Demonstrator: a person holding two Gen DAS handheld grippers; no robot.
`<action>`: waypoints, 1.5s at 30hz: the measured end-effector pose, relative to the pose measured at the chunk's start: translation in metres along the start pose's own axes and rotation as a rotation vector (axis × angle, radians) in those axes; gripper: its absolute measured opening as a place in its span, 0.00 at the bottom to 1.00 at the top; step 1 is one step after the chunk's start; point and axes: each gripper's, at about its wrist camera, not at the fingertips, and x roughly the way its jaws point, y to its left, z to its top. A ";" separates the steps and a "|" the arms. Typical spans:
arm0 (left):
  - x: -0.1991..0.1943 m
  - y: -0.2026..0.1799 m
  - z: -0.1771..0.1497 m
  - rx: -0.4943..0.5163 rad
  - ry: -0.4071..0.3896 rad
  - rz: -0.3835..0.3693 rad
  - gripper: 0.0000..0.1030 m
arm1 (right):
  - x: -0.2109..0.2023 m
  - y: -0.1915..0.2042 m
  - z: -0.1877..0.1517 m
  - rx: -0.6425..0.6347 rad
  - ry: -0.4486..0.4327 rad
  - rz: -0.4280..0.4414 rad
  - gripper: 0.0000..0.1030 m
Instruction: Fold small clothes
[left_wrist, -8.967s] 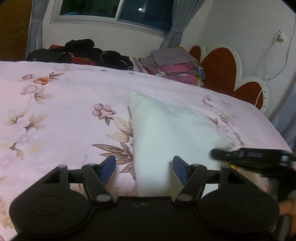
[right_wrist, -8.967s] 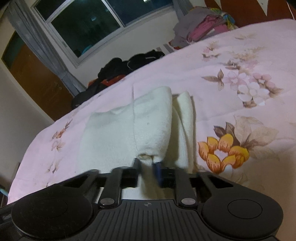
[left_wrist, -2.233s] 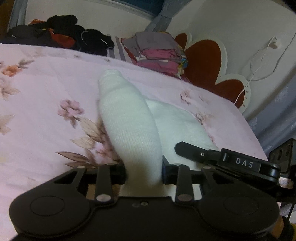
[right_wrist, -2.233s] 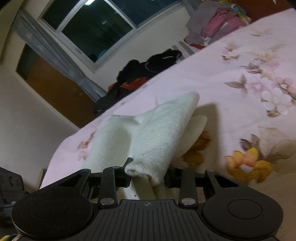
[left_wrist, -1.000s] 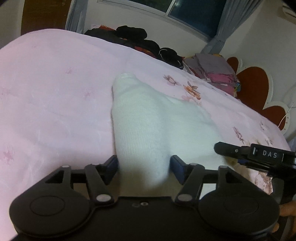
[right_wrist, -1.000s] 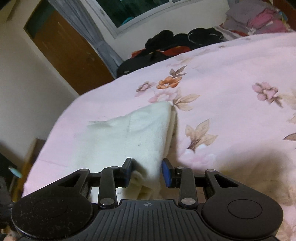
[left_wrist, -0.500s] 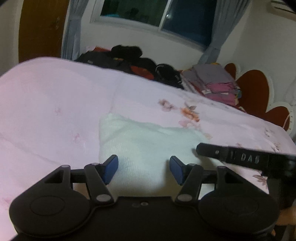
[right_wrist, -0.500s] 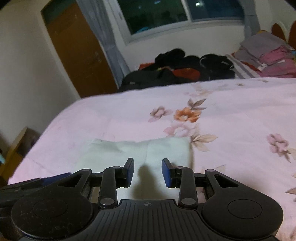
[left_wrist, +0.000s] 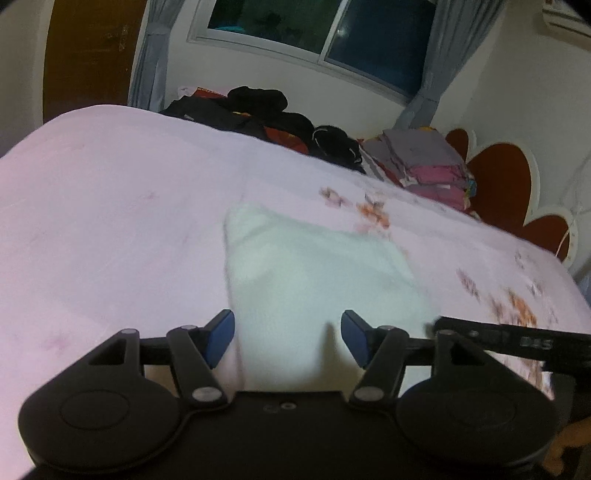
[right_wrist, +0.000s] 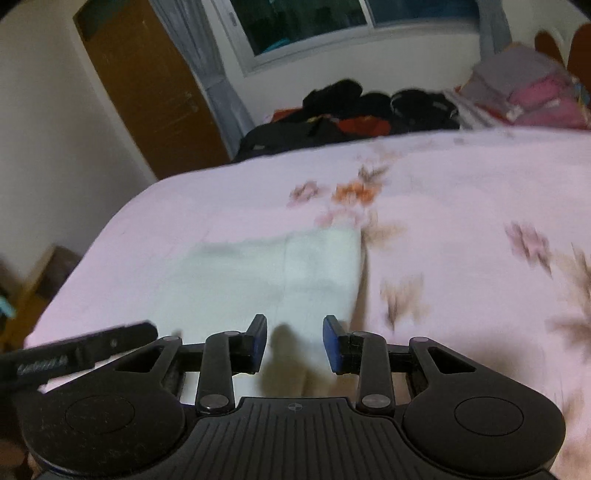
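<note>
White folded cloth lies flat on the pink floral bedsheet, near the bed's front edge, with nothing resting on it. In the left wrist view the left gripper hangs over the cloth's near edge; its blue pads stand wide of the fabric, the jaws are opening, and nothing is pinched between them, the cloth simply lying below the gap. Just to its right, the black finger of the other tool crosses above the cloth's right edge.

In the right wrist view the same cloth sits ahead of and below the right gripper, whose jaws are parted a moderate way and empty, with a shadow on the fabric between them. The cloth's right edge runs up from beside the right pad.

At the bed's far side lie a heap of dark clothes and a stack of folded garments, well apart from the cloth.
</note>
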 end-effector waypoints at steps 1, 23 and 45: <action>-0.005 0.000 -0.007 0.009 0.004 0.003 0.61 | -0.007 -0.001 -0.008 0.019 0.009 0.010 0.33; -0.019 -0.027 -0.069 0.066 0.149 -0.016 0.64 | -0.039 0.002 -0.088 0.009 0.088 -0.116 0.09; -0.026 -0.040 -0.065 0.145 0.137 0.042 0.22 | -0.040 -0.011 -0.086 0.137 0.136 -0.003 0.14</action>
